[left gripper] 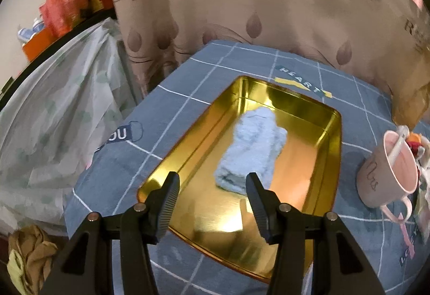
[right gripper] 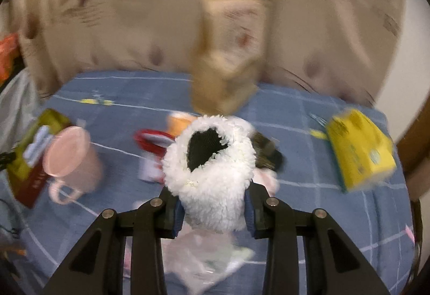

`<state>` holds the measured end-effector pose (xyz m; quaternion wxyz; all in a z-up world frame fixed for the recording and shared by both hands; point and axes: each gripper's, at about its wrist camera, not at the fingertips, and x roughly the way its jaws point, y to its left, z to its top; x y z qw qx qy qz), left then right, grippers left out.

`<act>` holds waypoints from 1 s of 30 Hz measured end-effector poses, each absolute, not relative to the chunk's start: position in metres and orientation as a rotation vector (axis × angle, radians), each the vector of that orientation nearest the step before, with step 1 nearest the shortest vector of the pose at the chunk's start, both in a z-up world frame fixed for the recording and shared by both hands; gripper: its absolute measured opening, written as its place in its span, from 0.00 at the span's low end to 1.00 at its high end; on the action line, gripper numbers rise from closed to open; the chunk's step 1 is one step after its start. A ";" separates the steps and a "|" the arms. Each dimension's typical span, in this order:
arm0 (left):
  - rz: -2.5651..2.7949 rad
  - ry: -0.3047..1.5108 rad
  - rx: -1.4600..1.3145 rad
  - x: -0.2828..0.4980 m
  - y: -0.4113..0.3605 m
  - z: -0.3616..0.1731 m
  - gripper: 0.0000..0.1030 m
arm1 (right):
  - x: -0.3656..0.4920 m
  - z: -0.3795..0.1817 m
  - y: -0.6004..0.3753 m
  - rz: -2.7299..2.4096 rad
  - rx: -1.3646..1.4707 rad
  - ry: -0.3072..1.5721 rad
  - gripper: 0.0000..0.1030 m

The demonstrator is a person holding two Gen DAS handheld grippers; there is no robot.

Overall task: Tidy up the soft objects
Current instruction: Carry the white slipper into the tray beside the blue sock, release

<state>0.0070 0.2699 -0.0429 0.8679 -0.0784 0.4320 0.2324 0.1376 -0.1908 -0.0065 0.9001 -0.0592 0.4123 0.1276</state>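
The white fleece toy sits clamped between the pads of the right gripper, held above the table, its long axis running straight away from the camera, a black patch on its far end facing up and forward; the jaws stand narrow and press on its lower sides. A pale blue cloth lies in the gold tray, its long axis along the tray's length, the near end just ahead of the left gripper; that gripper's jaws stand wide with nothing between them, hovering over the tray's near end. Around the toy, blurred by motion: a pink mug to the left, a red-rimmed thing and an orange cup behind, a dark object just to the right, a yellow box well to the right, clear plastic below the jaws; what the blurred tan shape at the far edge is, I cannot tell. The left view shows the mug right of the tray, apart from it. The table wears a blue cloth with white grid lines; a beige curtain with drop motifs hangs behind; a plastic-covered heap stands to the left.
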 end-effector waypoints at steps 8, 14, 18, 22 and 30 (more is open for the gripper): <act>0.499 0.884 -0.156 0.002 0.274 -0.044 0.52 | 0.130 0.023 -0.089 0.503 -0.194 0.818 0.32; 0.507 0.848 -0.180 -0.003 0.282 -0.035 0.55 | 0.119 0.022 -0.005 0.668 -0.254 0.817 0.32; 0.521 0.852 -0.203 -0.004 0.291 -0.036 0.55 | 0.113 0.016 0.045 0.760 -0.269 0.831 0.32; 0.532 0.839 -0.238 -0.008 0.300 -0.033 0.55 | 0.109 0.003 0.091 0.827 -0.311 0.857 0.32; 0.551 0.843 -0.259 -0.009 0.308 -0.035 0.55 | 0.118 -0.030 0.155 0.882 -0.352 0.942 0.32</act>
